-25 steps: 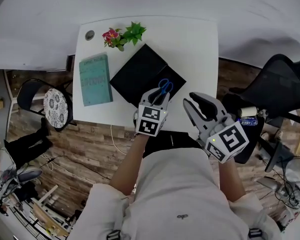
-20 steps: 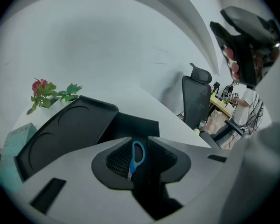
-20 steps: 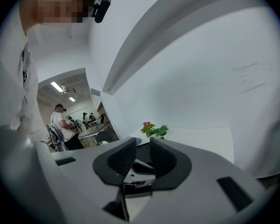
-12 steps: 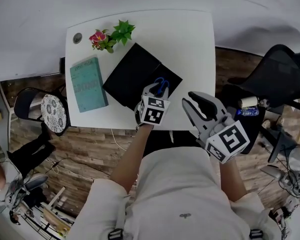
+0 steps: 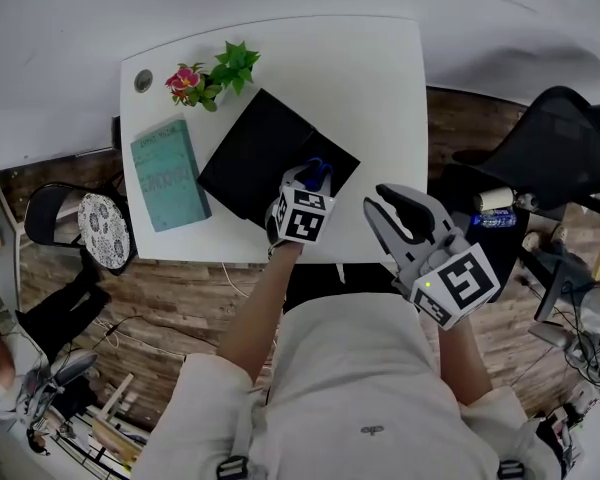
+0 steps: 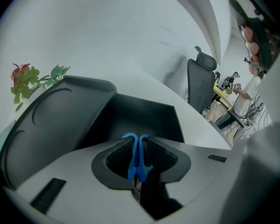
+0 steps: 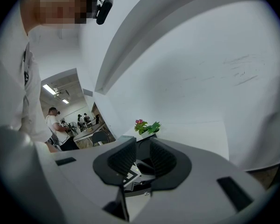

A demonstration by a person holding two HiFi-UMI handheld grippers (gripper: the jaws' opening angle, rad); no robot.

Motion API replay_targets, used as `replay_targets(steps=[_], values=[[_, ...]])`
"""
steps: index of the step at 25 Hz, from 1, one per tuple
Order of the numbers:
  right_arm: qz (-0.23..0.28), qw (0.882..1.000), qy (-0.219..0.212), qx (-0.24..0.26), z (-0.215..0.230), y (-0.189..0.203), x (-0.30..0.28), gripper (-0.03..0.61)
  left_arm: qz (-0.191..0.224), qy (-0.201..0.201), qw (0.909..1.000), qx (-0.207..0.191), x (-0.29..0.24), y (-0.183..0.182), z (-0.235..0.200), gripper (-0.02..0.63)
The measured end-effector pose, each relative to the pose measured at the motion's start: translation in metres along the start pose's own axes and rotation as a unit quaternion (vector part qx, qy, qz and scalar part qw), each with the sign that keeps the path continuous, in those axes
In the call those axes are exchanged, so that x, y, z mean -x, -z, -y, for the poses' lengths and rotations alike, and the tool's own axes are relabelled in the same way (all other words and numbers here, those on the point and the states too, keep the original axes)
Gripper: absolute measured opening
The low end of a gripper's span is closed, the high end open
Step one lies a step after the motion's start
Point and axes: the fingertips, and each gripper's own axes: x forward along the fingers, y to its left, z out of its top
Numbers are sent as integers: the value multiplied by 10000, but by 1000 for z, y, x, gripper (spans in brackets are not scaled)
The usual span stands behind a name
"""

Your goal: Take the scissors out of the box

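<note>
A black box (image 5: 342, 156) lies open on the white table (image 5: 380, 88), its lid (image 5: 248, 156) beside it to the left. The scissors (image 5: 318, 167) have blue handles and rest at the box's near end. My left gripper (image 5: 305, 181) reaches into the box and is shut on the scissors (image 6: 136, 154), the two handle loops pinched together between its pads (image 6: 116, 157); the blades are hidden. My right gripper (image 5: 398, 208) hovers off the table's near edge to the right, open, with nothing held (image 7: 142, 155).
A teal book (image 5: 165, 173) lies left of the lid, and a small flowering plant (image 5: 208, 76) and a round disc (image 5: 143, 80) sit at the far left corner. A black office chair (image 5: 555, 158) stands right of the table, a patterned stool (image 5: 105, 223) on the left.
My left gripper has moved forward over the scissors' handles and shut on them. The right gripper has stayed in place.
</note>
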Motion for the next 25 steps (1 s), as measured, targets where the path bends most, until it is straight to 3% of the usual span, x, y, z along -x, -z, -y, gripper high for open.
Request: replay_targets(steps=[16,25], values=[[-73,10000,7,-55,9,0,-1,80,-234,-104,9996,-132,-9,5,-4,101],[-66,10000,7,-43,6,1,0,80,-314,-202,9979,-538,-10,7,-4,91]])
